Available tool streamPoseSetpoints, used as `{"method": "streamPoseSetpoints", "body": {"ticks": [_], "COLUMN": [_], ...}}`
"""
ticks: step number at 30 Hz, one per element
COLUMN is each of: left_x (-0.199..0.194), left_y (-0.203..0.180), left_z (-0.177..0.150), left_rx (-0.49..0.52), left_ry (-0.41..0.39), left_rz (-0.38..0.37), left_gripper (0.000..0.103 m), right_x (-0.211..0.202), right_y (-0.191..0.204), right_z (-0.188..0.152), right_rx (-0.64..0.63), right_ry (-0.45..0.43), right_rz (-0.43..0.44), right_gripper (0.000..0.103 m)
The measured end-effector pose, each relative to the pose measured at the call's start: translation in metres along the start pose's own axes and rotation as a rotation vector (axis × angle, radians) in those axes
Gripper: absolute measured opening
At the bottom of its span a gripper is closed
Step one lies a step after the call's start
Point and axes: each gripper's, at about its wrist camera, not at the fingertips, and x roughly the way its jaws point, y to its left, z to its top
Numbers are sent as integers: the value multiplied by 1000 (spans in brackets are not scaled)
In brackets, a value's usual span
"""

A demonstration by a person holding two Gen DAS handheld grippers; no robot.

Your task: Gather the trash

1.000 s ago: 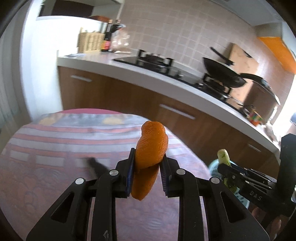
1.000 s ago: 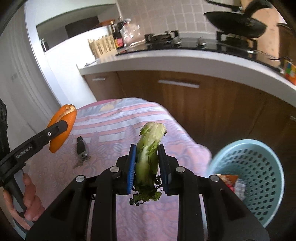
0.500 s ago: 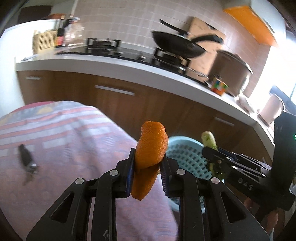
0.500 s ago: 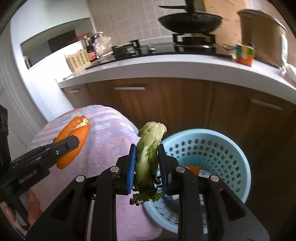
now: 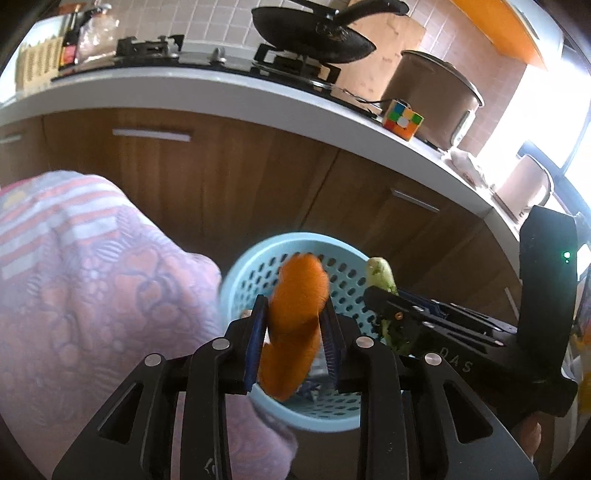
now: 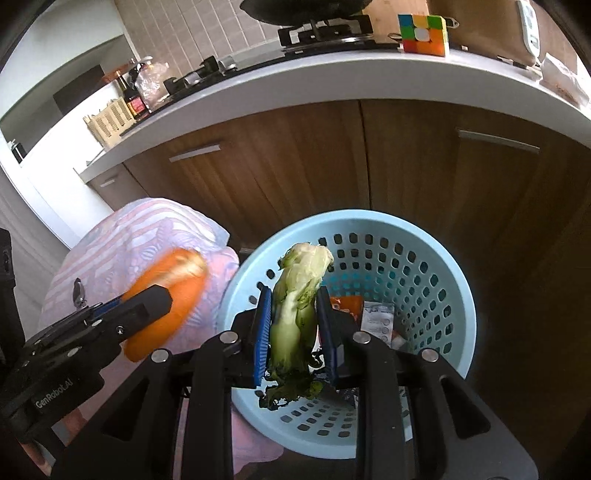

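My left gripper (image 5: 293, 332) is shut on an orange peel (image 5: 295, 325) and holds it over the near rim of a light blue perforated basket (image 5: 332, 415). My right gripper (image 6: 293, 328) is shut on a green vegetable stalk (image 6: 295, 310) and holds it above the same basket (image 6: 436, 266). The basket has wrappers and scraps (image 6: 376, 317) at its bottom. In the right wrist view the left gripper (image 6: 147, 306) with the peel (image 6: 173, 280) is to the left, over the table edge. In the left wrist view the right gripper (image 5: 388, 314) with the stalk (image 5: 380, 271) is to the right.
A table with a pink and purple patterned cloth (image 5: 74, 277) stands left of the basket; a key (image 6: 78, 293) lies on it. Brown cabinets (image 5: 221, 177) and a white counter (image 5: 258, 103) stand behind, with a wok (image 5: 314, 33), a puzzle cube (image 5: 402, 118) and a cooker (image 5: 436, 92).
Both grippers have swung right from over the table to the basket, each still holding its piece. The basket is now close below them.
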Motion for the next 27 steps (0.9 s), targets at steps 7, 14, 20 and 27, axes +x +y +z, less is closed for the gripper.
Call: {"method": "streamPoseSetpoints", "body": {"ticks": [7, 14, 20, 27], "left_x": [-2, -40, -90, -146], "left_y": [4, 8, 2, 3], "left_z": [-10, -12, -14, -21], "left_rx": [-19, -27, 0, -10], "left_ry": [-21, -106, -227, -355], "left_rz": [29, 47, 110, 212], "left_gripper": [61, 65, 75, 80], "right_x": [0, -21, -51, -94], "right_y": [-13, -5, 22, 45], "right_z": [-4, -1, -2, -8], "right_rx": [36, 19, -44, -119], "right_ry": [10, -38, -105, -216], "right_rz": [2, 22, 34, 24], "right_gripper": [46, 46, 46, 51]}}
